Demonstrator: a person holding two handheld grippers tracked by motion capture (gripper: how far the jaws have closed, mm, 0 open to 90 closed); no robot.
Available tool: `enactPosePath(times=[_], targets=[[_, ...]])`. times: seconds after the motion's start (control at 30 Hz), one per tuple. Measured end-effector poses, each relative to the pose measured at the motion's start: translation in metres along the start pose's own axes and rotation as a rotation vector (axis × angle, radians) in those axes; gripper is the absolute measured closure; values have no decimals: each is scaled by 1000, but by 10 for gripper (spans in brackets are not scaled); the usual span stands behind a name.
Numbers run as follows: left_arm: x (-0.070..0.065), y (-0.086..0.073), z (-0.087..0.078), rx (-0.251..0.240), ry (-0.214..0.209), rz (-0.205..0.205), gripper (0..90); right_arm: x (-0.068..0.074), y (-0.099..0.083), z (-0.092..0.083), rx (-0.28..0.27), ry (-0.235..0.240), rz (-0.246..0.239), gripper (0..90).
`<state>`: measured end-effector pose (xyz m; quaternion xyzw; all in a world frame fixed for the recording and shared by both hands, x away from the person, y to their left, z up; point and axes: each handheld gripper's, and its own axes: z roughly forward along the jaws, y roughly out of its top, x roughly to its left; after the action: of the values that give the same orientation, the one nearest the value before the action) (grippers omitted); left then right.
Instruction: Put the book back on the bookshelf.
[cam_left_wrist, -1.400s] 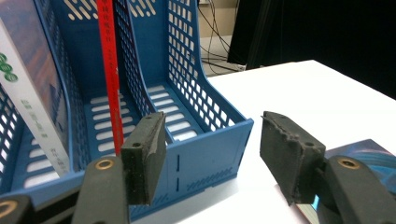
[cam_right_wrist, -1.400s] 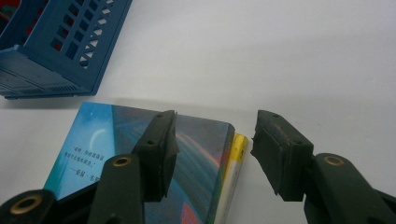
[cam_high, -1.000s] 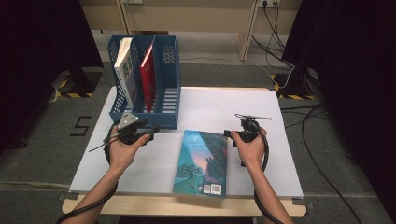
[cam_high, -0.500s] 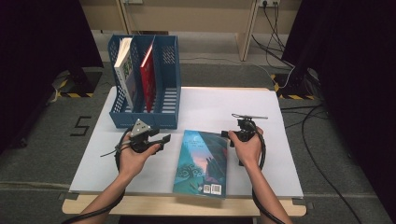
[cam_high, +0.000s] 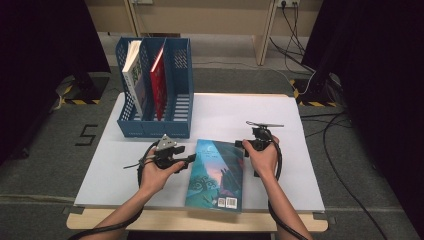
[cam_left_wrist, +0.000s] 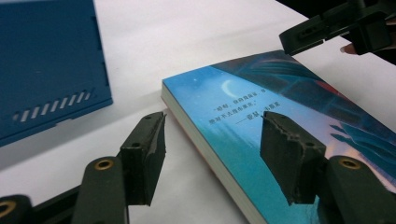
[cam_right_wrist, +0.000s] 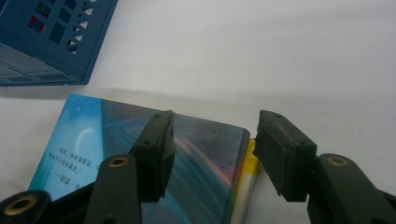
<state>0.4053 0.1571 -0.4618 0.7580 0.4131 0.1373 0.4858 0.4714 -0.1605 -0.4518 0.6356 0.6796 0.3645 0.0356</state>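
Blue and teal on its glossy cover, the paperback book (cam_high: 217, 175) lies flat near the front edge of the white tabletop (cam_high: 300, 170) in the high view, its barcode corner toward the person. The left gripper (cam_high: 187, 160) is level with the book's far left corner, jaws apart beside that edge. The right gripper (cam_high: 240, 144) is at the book's far right corner, also spread. Behind the left hand (cam_high: 156, 175) stands the blue plastic file rack (cam_high: 172, 125) with a white book (cam_high: 132, 75) in its left slot and a red book (cam_high: 159, 80) in the middle one (both leaning).

From the left gripper view, the paperback book (cam_left_wrist: 299, 107) has its page edge between the two black jaws, one on the bare tabletop (cam_left_wrist: 187, 42) side and one over the cover; neither pad presses on it, so this gripper is released. The file rack (cam_left_wrist: 46, 65) is at the upper left, and the right gripper (cam_left_wrist: 299, 39) shows at the top right.

In the right gripper view, the jaws have just been opening and straddle the paperback book's (cam_right_wrist: 201, 154) corner and spine without squeezing it; the file rack (cam_right_wrist: 51, 37) is at the upper left.
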Motion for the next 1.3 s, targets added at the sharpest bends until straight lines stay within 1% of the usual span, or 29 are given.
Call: enactPosePath(times=[0.13, 0.23, 0.3, 0.4, 0.53, 0.63, 0.7, 0.8, 0.97, 1.03, 1.07, 1.13, 1.2, 1.3], targets=[[-2, -1, 6, 13, -7, 2, 402, -2, 0, 2, 4, -3, 6, 469], [-2, -2, 10, 24, -14, -14, 403, -2, 0, 3, 8, 2, 9, 467], [-1, -3, 12, 29, -19, -24, 403, -2, 0, 4, 9, 2, 2, 466], [-3, -3, 14, 34, -16, -13, 404, -3, 1, 6, 11, 2, 5, 466], [-5, -3, 17, 40, -23, -15, 405, -2, 0, 8, 16, 9, 10, 466], [-5, -4, 19, 41, -32, -23, 405, -1, -1, 10, 19, 13, 15, 466], [-5, -5, 20, 44, -32, -24, 404, 0, -1, 10, 15, 11, 0, 464], [-5, -7, 20, 52, -29, -26, 405, 0, -1, 11, 14, 11, -1, 464], [-4, -9, 22, 63, -39, -38, 409, 1, -2, 12, 13, 4, -6, 455], [-4, -10, 23, 65, -41, -44, 411, 0, -2, 12, 17, 7, -7, 452], [-4, -11, 24, 66, -44, -53, 411, 1, -2, 12, 16, 6, 2, 451], [-3, -12, 25, 65, -46, -63, 412, 2, -2, 13, 10, 0, -5, 445], [-4, -13, 25, 64, -46, -65, 411, 3, -2, 13, 11, -5, -11, 446], [-3, -12, 25, 67, -45, -60, 411, 4, -2, 13, 15, -9, -4, 463]])
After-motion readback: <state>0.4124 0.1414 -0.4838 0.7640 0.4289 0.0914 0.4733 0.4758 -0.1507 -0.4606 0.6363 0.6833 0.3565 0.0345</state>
